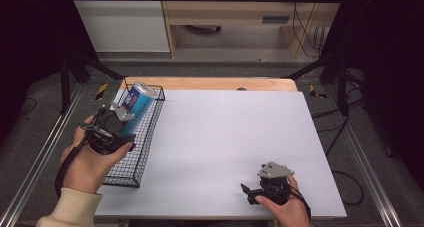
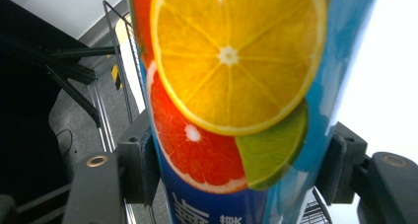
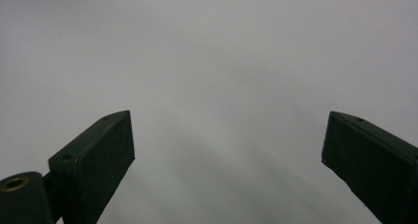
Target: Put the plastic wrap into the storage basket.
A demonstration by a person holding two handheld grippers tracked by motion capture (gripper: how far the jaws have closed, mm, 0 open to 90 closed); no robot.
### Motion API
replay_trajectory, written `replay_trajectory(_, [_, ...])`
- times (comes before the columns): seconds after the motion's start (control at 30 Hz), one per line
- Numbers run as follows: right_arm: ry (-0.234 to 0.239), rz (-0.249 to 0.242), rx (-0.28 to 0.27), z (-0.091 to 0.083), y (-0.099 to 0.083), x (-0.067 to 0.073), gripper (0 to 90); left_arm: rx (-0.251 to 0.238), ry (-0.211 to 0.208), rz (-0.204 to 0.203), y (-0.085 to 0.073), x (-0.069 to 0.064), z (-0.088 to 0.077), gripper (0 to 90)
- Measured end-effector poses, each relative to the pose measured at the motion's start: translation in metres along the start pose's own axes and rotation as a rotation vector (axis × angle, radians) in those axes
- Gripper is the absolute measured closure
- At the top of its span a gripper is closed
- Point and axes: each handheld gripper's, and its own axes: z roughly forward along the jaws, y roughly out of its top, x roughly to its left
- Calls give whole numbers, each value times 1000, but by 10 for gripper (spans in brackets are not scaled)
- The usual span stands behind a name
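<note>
Drink can (image 1: 136, 106): blue, printed with orange, grapefruit and lime slices; tilted, held above the near-left part of the wire basket (image 1: 145, 137). Left claw (image 1: 126, 118): jaws clamped on both sides of the can (image 2: 231, 100), gripped by the person's left hand (image 1: 92, 157). Wire basket: black mesh, lying along the bench's left edge. Bench (image 1: 225, 137): white top, wooden strip at the far edge. Right claw (image 1: 248, 193): jaws spread wide, holding nothing, low over the bench's near-right corner, pointing left.
</note>
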Motion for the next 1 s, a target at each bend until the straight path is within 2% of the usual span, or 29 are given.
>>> replay_trajectory(0.33, [0,-2,1,0,0,0,62,37,-13,-23,0,5,17,320])
replay_trajectory(0.43, [0,-9,0,0,0,0,62,62,-23,-26,-1,8,23,320])
replay_trajectory(1.0, [3,-10,1,0,0,0,62,111,-34,-42,-2,11,50,320])
